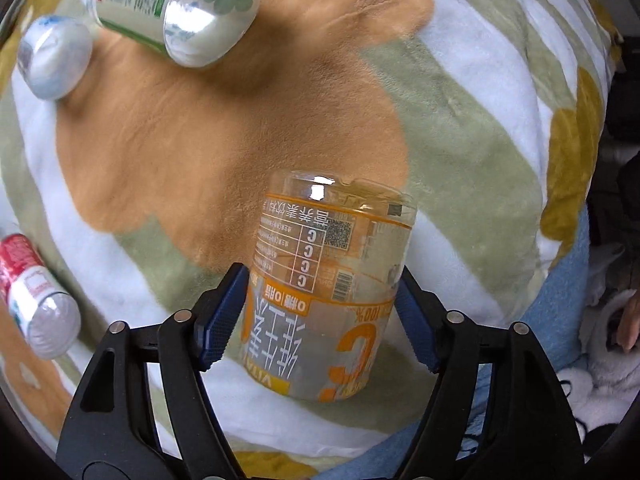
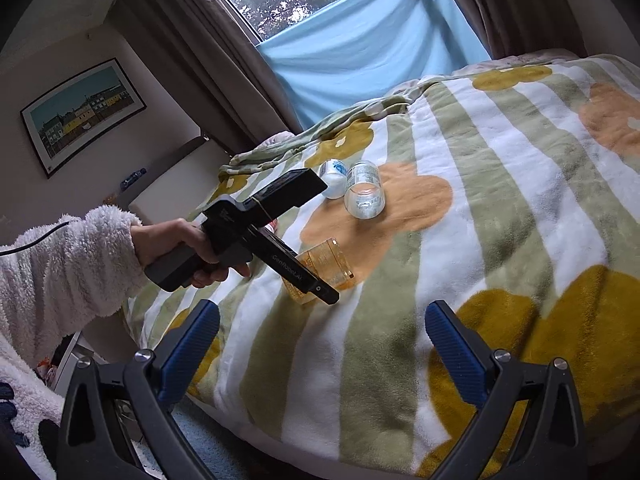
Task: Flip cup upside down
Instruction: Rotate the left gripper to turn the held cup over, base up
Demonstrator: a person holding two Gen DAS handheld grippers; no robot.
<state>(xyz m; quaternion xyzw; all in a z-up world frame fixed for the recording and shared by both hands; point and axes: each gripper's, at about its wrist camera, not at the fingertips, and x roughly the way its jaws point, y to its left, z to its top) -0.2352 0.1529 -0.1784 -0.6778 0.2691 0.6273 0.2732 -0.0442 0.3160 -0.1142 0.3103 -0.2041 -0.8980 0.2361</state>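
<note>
Blanket (image 1: pixel 200 140) beneath; left gripper (image 1: pixel 320 312) hides orange cup (image 1: pixel 332 280) sides; contact unclear

On the blanket (image 1: pixel 460 112) I had the cup (image 1: pixel 328 280) standing upside down between the pads of my left gripper (image 1: pixel 320 312). Beyond it, to the left, a second cup (image 1: pixel 180 8) lay on its side just beside a bottle (image 1: pixel 54 56). Another bottle (image 1: pixel 36 296) lay at the left edge. My right gripper (image 2: pixel 320 340) hung over the blanket's near edge.
</note>
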